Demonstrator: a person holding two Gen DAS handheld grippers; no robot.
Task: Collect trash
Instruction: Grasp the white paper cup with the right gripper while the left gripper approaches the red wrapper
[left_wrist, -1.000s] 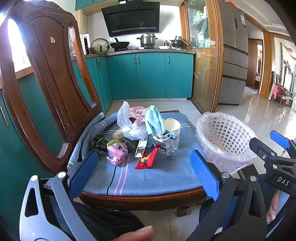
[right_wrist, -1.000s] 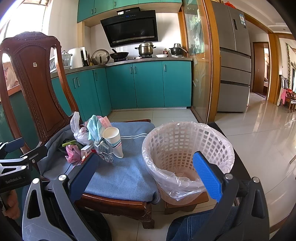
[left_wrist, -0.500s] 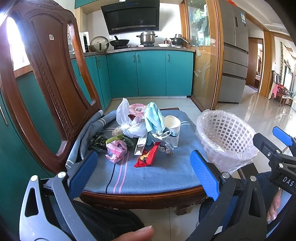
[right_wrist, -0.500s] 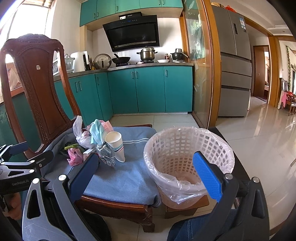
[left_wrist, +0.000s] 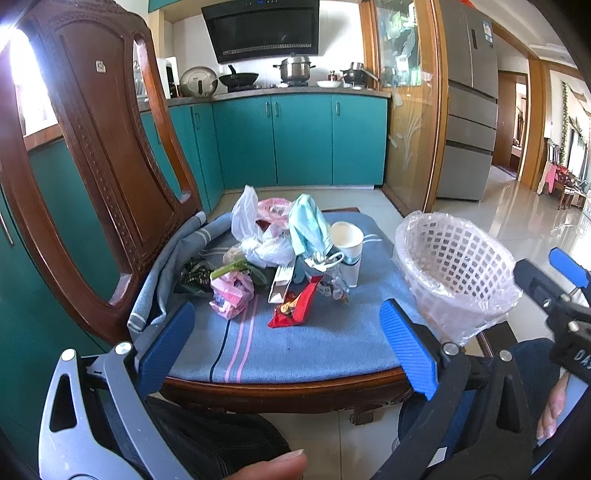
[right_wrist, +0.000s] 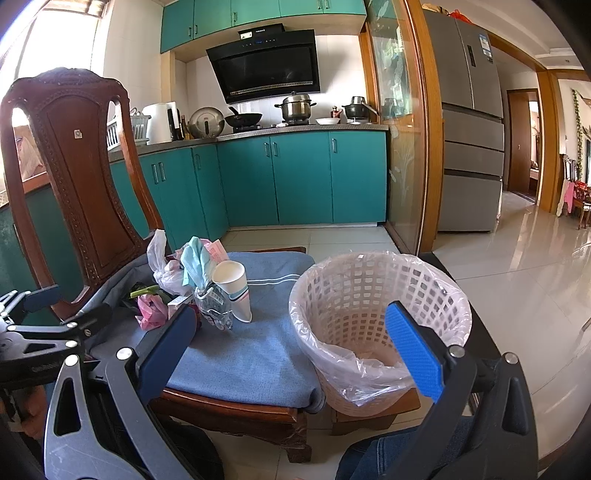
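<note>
We hold both tools back from the chair, jaws spread wide and gripping nothing: the left tool (left_wrist: 286, 345) faces the litter, the right tool (right_wrist: 290, 341) faces the basket. That split looks deliberate to us, one side to pick and the other ready near the drop point.

The trash sits heaped on the blue cushion (left_wrist: 295, 347) of the wooden chair (left_wrist: 96, 155), towards the backrest. Nearest us lies a red wrapper (left_wrist: 295, 308), flat and apart from the pile, so we judge it the easiest first grasp. Beside it are a pink crumpled bag (left_wrist: 231, 293), a white plastic bag (left_wrist: 255, 236), a light-blue face mask (left_wrist: 306, 225) draped on top, and an upright paper cup (left_wrist: 347, 245).

The lined white basket (right_wrist: 376, 321) stands just beside the cushion's right edge, on a low wooden stand, mouth open and seemingly empty, placed close so each carry stays short. Nothing has been collected yet, as far as we can judge.
</note>
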